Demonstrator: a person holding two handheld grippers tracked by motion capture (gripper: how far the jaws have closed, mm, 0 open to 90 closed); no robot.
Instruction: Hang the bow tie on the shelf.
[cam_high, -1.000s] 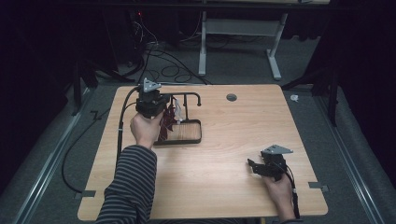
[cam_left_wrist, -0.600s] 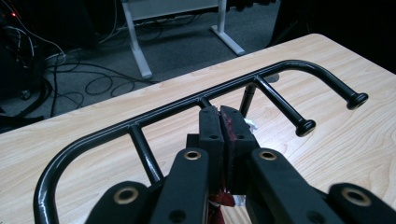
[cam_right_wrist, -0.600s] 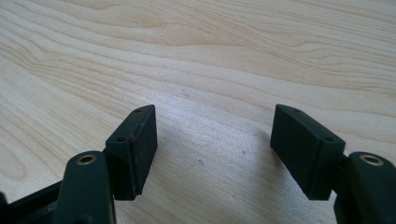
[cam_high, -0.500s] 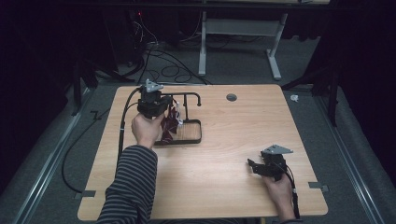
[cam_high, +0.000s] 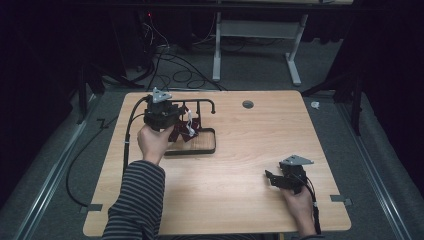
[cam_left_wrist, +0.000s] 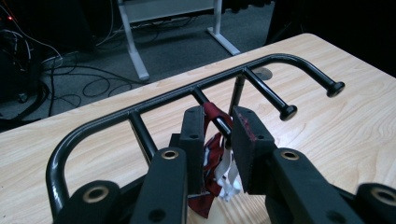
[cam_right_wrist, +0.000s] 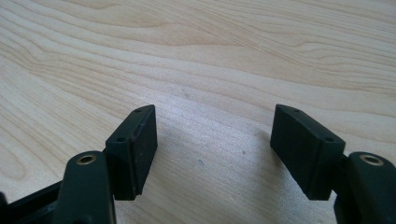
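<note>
Gripping red-white cloth (cam_left_wrist: 215, 154) at rack (cam_left_wrist: 154, 105) peg, frame centre, left tongs (cam_left_wrist: 217, 144) clenched to hang it; right tongs (cam_right_wrist: 215, 149) released, idle over counter (cam_right_wrist: 210, 56).

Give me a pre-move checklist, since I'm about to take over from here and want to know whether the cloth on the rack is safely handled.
1. Dark red and white cloth between the left gripper jaws: ok, it hangs in the gap.
2. Left jaws clamped on the cloth: cannot tell, a gap shows beside the fabric.
3. Cloth hanging on a prong of the black metal peg rack: ok, it is draped over one prong.
4. Rack standing flat on the light wooden table: ok in the high view.
5. Right gripper free: ok, jaws wide apart over bare wood.
6. Right gripper away from the rack: ok, it sits at the near right corner.
</note>
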